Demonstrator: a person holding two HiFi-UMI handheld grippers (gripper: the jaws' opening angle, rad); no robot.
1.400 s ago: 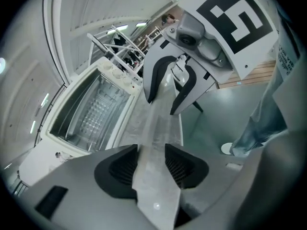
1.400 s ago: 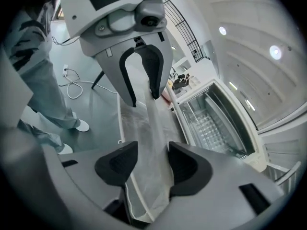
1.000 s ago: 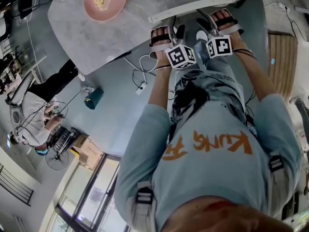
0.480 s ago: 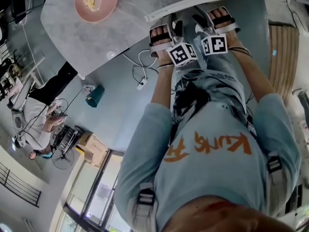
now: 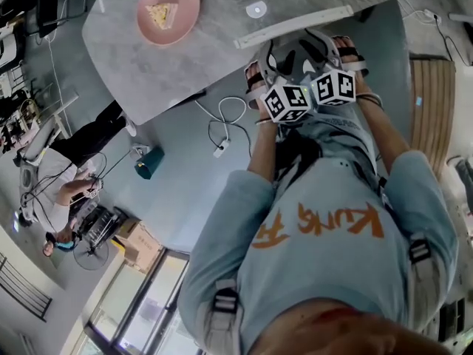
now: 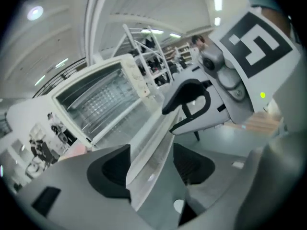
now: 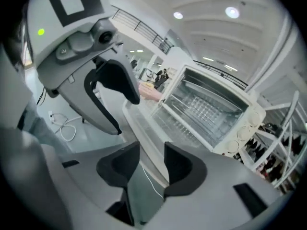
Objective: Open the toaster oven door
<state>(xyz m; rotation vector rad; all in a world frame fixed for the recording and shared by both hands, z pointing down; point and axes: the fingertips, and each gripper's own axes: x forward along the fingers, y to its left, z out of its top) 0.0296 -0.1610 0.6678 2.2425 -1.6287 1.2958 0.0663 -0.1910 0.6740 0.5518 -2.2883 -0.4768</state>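
Observation:
The white toaster oven (image 6: 96, 99) (image 7: 211, 104) stands with its glass door swung down and the wire rack showing inside. The door's long white handle (image 5: 295, 24) (image 6: 153, 147) runs along the door's front edge. It fills the gap between the pads of my left gripper (image 6: 151, 162) (image 5: 277, 54), which is shut on it. Right beside it, my right gripper (image 7: 146, 164) (image 5: 325, 43) has the same handle between its jaws; they are closing and the gap looks filled. Each gripper shows in the other's view: the right gripper (image 6: 192, 104), the left gripper (image 7: 112, 87).
A pink plate (image 5: 168, 12) with a piece of food lies on the grey table (image 5: 148, 58), left of the oven. White cables (image 5: 225, 120) and a teal object (image 5: 148, 163) lie on the floor under the table edge. People sit at far left (image 5: 59, 191).
Both grippers moved closer together and up to the white handle. The right gripper's jaws look narrower around it.

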